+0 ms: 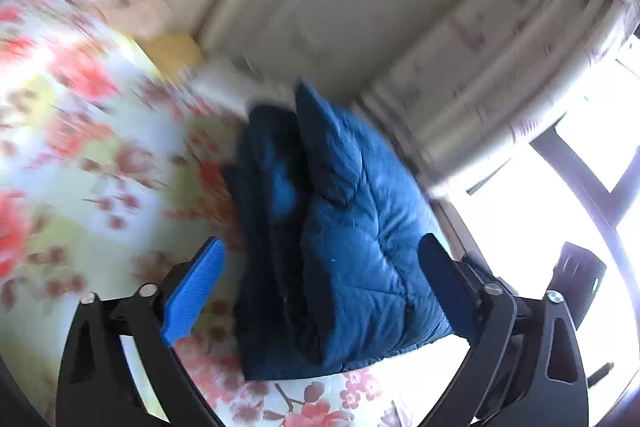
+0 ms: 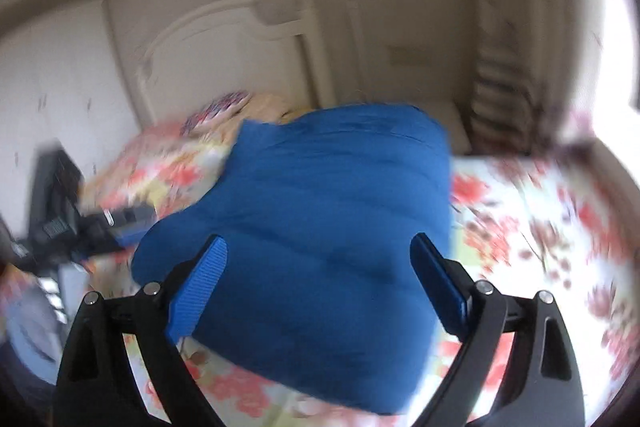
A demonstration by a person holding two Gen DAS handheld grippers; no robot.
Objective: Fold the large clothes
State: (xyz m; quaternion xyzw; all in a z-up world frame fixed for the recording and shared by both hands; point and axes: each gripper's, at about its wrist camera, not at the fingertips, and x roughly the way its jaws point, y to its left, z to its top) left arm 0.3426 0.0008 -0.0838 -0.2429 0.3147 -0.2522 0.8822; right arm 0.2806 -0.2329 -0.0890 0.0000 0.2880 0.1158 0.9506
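Two open grippers frame the folded blue quilted jacket (image 1: 340,239) lying on the floral bedspread (image 1: 100,167). The puffy bundle may spring apart, since neither the left gripper (image 1: 320,283) nor the right gripper (image 2: 320,283) presses it. Both tilt downward, fingers spread wide and empty.

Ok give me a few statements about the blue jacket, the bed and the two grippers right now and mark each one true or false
1. The blue quilted jacket lies bundled on the floral bedspread. True.
2. The left gripper is clamped on the jacket. False: its jaws stand wide and its pads do not press the fabric.
3. The right gripper is open. True.
4. The bedspread is plain white. False: it has red and pink flowers.
5. A white headboard stands behind the bed. True.
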